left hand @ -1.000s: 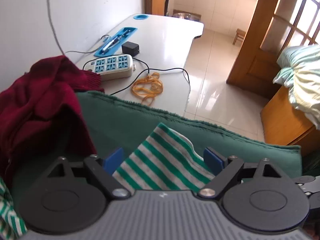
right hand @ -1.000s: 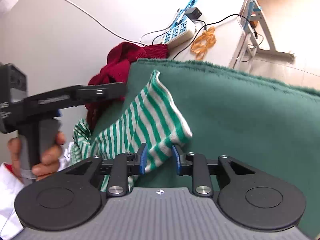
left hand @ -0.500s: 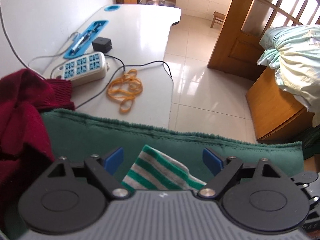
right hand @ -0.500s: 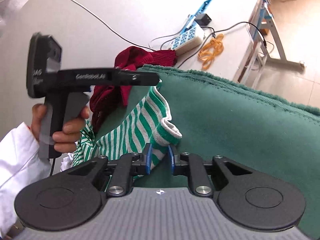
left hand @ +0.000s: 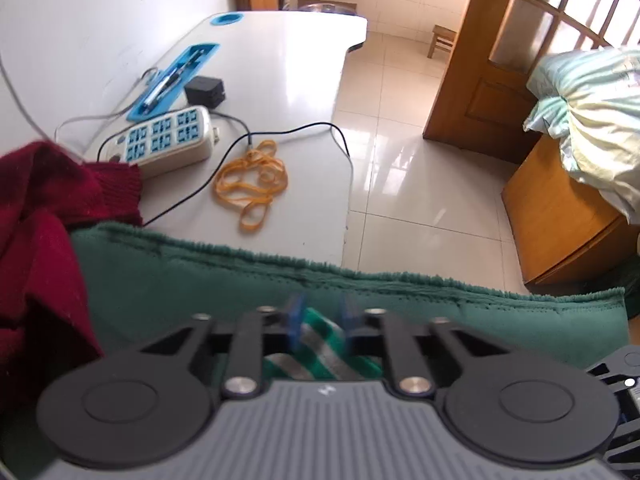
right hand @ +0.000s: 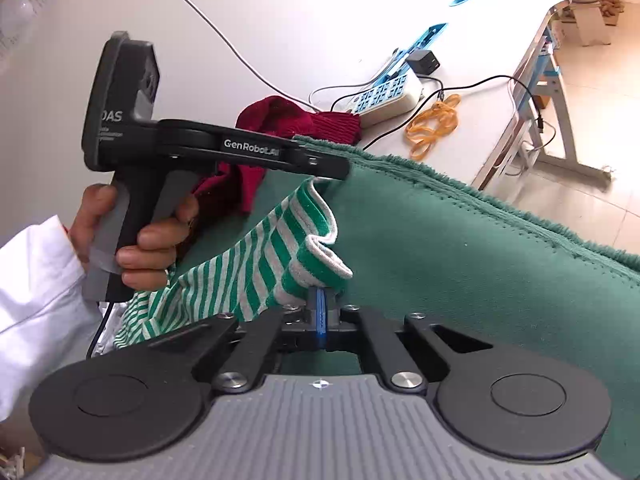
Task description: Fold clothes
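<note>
A green-and-white striped garment [right hand: 256, 276] is held up over a green cloth [right hand: 460, 264] that covers the table. My right gripper [right hand: 320, 304] is shut on its near green-banded edge. My left gripper [left hand: 319, 320] has its blue pads closed in on the far corner of the same garment [left hand: 320, 346]; from the right wrist view it [right hand: 328, 170] sits at that raised corner. The garment hangs between both grippers, its lower part bunched at the left.
A dark red sweater [left hand: 44, 216] lies at the green cloth's left edge. Beyond it on the white table [left hand: 288, 72] are a power strip [left hand: 168, 140], orange rubber bands [left hand: 252, 184], a black adapter, a blue tray and cables. Tiled floor and a bed lie right.
Both grippers closed on the striped garment: the left from wide open onto the far corner, the right fully onto the near edge. The garment is lifted between them.
</note>
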`<state>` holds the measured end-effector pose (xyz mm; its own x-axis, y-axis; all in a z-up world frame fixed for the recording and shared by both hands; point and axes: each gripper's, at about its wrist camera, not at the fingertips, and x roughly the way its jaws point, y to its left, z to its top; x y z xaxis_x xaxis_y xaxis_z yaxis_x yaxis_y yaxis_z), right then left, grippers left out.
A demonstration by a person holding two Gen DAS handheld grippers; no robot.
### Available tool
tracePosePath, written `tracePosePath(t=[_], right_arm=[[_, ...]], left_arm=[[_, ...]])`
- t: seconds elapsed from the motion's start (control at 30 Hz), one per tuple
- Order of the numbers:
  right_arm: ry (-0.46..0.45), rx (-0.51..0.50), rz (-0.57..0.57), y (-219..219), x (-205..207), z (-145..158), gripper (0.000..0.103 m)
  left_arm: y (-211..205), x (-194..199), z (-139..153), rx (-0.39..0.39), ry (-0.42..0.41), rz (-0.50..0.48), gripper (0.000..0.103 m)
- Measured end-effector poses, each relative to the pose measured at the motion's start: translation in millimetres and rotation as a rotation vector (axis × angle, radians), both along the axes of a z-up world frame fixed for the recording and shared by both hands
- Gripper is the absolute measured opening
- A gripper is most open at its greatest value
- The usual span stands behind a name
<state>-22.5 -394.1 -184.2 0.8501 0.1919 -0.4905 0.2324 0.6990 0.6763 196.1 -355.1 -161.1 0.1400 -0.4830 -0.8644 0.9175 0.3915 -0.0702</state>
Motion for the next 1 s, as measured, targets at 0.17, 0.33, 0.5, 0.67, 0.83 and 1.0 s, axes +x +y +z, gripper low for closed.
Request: tracePosePath(t=[0.17, 0.33, 0.5, 0.67, 0.83, 1.0], right_arm=[[0.016, -0.006, 0.012, 1, 3, 2, 0.000], [0.015, -0.004, 0.005, 2, 0, 5, 0.000], [0.007, 0.022, -0.058, -3, -7, 9, 0.010], [-0.010, -0.015, -0.062, -8, -3, 12, 0.047], [-0.016, -0.121, 0.058, 2, 17, 9, 0.008], [-0.056, -0.110, 0.050, -4, 10, 24, 0.002]], left_arm=[[18, -2, 12, -0.035, -0.066, 0.079, 0.000], [33, -7, 27, -0.067, -0.114, 0.143, 0.000], [41, -13, 27, -0.075, -0.124, 0.167, 0.000], [42, -19, 32, -0.086, -0.147, 0.174, 0.000], [48, -22, 47, -0.104, -0.189, 0.184, 0.000], [65, -24, 67, -0.130, -0.230, 0.212, 0.000]])
